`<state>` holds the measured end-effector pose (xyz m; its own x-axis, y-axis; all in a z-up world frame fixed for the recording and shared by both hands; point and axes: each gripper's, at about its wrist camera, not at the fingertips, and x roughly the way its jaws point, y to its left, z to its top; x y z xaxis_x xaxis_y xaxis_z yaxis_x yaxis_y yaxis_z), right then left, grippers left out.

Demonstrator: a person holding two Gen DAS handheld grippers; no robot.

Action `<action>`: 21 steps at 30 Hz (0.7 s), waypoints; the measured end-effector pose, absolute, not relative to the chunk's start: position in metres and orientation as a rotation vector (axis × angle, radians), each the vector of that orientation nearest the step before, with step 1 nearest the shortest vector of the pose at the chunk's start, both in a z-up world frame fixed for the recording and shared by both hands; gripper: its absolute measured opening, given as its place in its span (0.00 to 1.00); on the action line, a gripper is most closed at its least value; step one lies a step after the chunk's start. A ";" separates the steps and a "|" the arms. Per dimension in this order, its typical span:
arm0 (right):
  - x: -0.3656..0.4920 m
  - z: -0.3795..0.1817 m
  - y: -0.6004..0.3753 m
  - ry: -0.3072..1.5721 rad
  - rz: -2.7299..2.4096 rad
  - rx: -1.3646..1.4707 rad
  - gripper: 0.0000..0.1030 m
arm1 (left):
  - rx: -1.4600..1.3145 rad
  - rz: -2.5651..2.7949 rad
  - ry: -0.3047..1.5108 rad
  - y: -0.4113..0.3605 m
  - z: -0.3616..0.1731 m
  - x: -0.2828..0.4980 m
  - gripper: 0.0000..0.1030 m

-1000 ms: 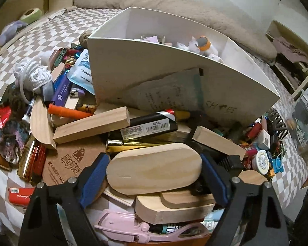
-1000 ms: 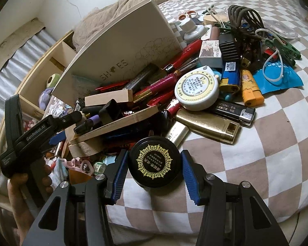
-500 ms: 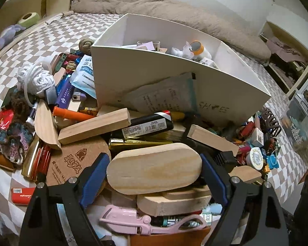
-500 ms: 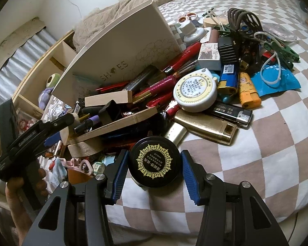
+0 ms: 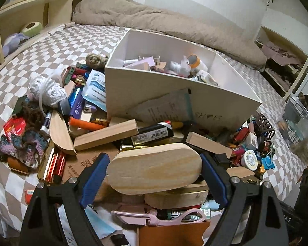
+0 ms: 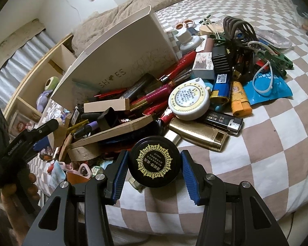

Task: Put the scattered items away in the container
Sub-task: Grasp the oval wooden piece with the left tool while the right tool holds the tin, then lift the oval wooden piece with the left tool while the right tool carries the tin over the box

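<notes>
The left gripper (image 5: 154, 176) clamped the oval wooden block (image 5: 154, 169) endwise; the right gripper (image 6: 153, 169) pinched the black round tin (image 6: 155, 162) between its pads.

Flat oval pale-wood block (image 5: 154, 168) covers most of the second wooden piece (image 5: 176, 198) beneath it. Pink-handled scissors (image 5: 164, 218): blades buried in clutter. Brown cardboard disc (image 5: 80, 164): print half hidden. Far inner floor of white cardboard shoe box (image 5: 145, 100) screened by its near wall. Orange-brown box (image 5: 172, 234) cut by bottom edge.
</notes>
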<state>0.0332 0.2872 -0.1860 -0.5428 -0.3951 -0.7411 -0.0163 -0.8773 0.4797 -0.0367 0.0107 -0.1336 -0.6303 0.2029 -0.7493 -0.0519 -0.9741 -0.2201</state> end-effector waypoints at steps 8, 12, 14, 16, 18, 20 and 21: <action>0.033 -0.173 0.281 -0.634 -2.491 1.337 0.50 | -1.178 2.741 -0.208 0.012 -0.116 -0.028 0.86; 0.033 -0.165 0.275 -0.615 -2.501 1.314 0.50 | -1.143 2.748 -0.187 0.011 -0.110 -0.024 0.86; 0.032 -0.162 0.273 -0.608 -2.503 1.308 0.50 | -1.131 2.747 -0.186 0.010 -0.107 -0.023 0.86; 0.030 -0.156 0.271 -0.607 -2.499 1.296 0.50 | -1.120 2.754 -0.177 0.010 -0.105 -0.022 0.86; 0.027 -0.150 0.270 -0.605 -2.495 1.285 0.50 | -1.107 2.761 -0.171 0.009 -0.102 -0.022 0.86; 0.024 -0.141 0.269 -0.580 -2.511 1.266 0.50 | -1.096 2.762 -0.179 0.008 -0.099 -0.021 0.86; 0.022 -0.136 0.268 -0.565 -2.521 1.255 0.50 | -1.091 2.761 -0.181 0.008 -0.097 -0.021 0.86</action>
<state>0.0225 0.2682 -0.1363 -0.5893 -0.4021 -0.7008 0.0647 -0.8881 0.4551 -0.0209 0.0076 -0.0971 -0.7188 0.1992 -0.6661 -0.1104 -0.9786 -0.1735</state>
